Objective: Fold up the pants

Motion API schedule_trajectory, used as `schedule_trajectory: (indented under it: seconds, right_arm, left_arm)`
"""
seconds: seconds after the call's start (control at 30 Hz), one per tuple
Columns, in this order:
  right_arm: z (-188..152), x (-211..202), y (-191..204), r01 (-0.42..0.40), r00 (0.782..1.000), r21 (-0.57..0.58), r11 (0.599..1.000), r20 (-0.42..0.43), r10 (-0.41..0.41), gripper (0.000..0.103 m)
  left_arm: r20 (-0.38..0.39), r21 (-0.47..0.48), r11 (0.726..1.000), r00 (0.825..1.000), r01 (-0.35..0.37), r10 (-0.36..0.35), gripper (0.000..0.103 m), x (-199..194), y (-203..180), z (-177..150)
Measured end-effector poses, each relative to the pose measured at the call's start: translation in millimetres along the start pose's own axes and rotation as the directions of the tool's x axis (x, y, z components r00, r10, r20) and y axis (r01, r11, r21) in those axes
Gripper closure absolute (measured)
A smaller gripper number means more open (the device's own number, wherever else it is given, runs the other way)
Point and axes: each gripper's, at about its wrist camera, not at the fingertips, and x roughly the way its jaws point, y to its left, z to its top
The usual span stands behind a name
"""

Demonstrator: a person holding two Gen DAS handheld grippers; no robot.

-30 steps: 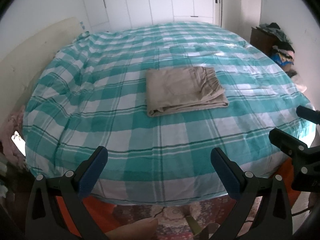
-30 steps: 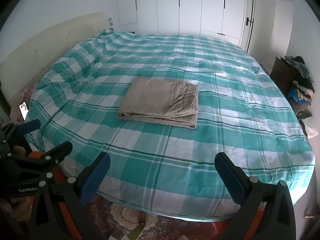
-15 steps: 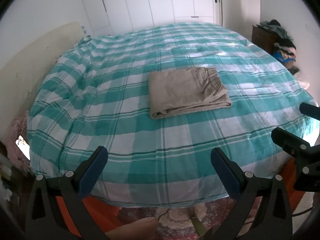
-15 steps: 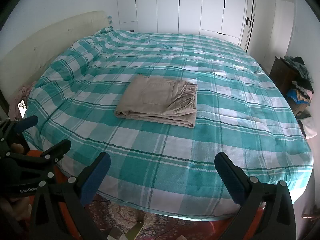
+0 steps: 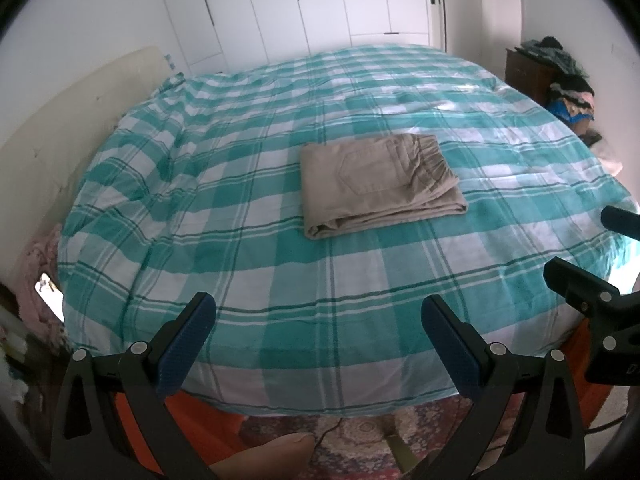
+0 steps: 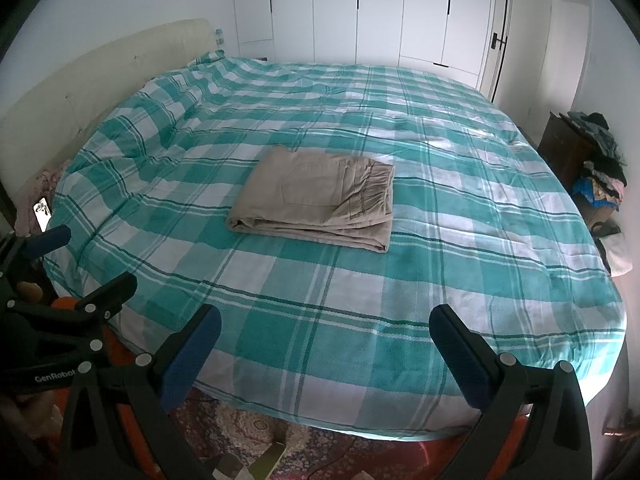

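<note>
Your left gripper (image 5: pixel 316 332) and right gripper (image 6: pixel 326 338) both hang empty with jaws spread wide; the folded beige cotton pants (image 5: pixel 378 182) lie well ahead on the teal-and-white checked bedspread (image 6: pixel 460 208)

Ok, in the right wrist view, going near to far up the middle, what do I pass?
Right gripper, open → patterned rug → near edge of the checked bedspread → folded khaki pants → far end of the bed → white wardrobe doors.
</note>
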Motion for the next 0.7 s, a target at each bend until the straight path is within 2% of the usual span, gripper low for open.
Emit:
schedule_trajectory:
  seconds: [0.7]
  right_arm:
    - [6.7, -2.5, -0.1, 0.002, 1.0, -0.003, 1.0, 0.012, -0.001, 0.0]
  left_arm:
    - [-0.021, -0.021, 0.999, 0.999, 0.049, -0.05, 0.001, 3.7, 4.1, -2.6]
